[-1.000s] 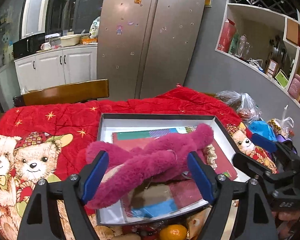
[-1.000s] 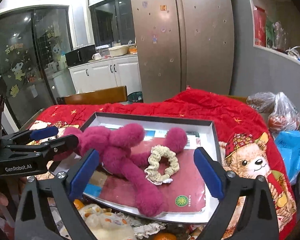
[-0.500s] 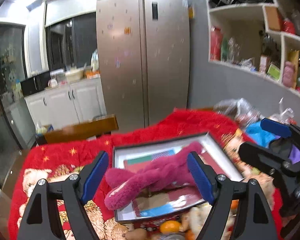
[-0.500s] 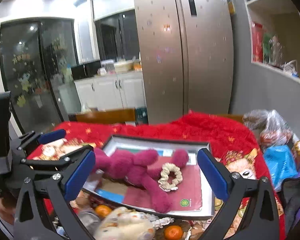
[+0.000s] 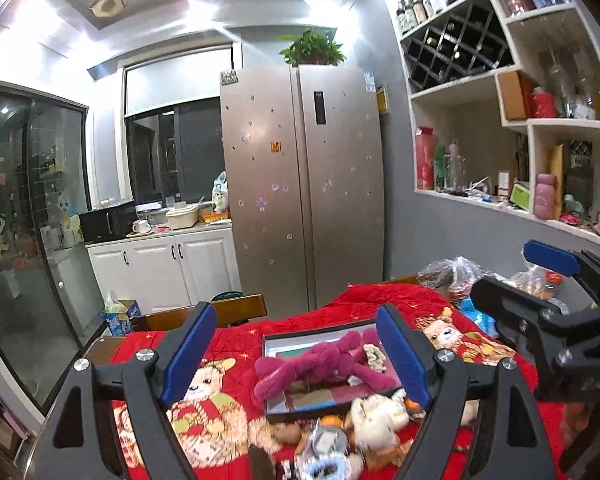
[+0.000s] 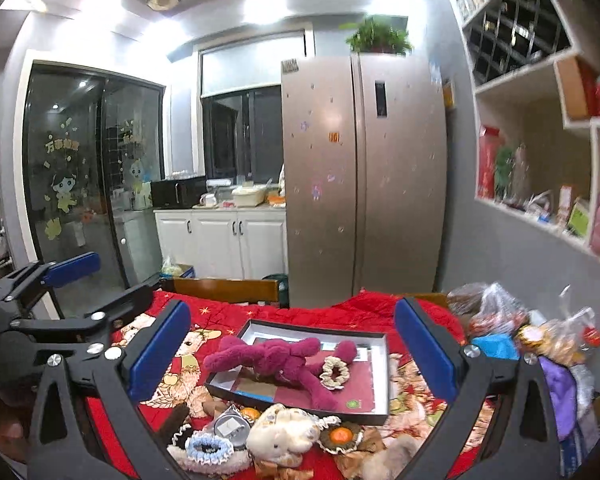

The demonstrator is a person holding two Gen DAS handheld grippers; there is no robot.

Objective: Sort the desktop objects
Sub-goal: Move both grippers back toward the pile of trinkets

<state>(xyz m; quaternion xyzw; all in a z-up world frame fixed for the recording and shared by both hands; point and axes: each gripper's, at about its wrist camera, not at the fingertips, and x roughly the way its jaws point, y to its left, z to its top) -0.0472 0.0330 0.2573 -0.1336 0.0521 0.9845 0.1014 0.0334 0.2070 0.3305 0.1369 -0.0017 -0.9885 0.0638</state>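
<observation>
A shallow black-rimmed box (image 6: 382, 364) (image 5: 272, 340) lies on the red bear-print cloth (image 6: 220, 312) (image 5: 208, 412). Inside it sprawls a magenta plush toy (image 6: 276, 356) (image 5: 320, 360) with a cream scrunchie (image 6: 334, 372) (image 5: 374, 356) beside it. In front of the box lie a cream plush animal (image 6: 280, 436) (image 5: 376, 408), a blue scrunchie (image 6: 208, 446), small oranges (image 6: 340, 436) and a silver round thing (image 6: 230, 426). My left gripper (image 5: 296, 356) and right gripper (image 6: 292, 352) both hang open and empty, well above and back from the box.
A wooden chair back (image 6: 228, 290) stands behind the table. Plastic bags of snacks (image 6: 540, 332) pile at the table's right. A steel fridge (image 6: 364, 180), white cabinets (image 6: 220, 236) and wall shelves (image 5: 520, 140) lie beyond.
Both grippers have risen and pulled back from the box; the toys now look small and far below. Both stayed open and empty. The magenta plush and scrunchie remain in the box.
</observation>
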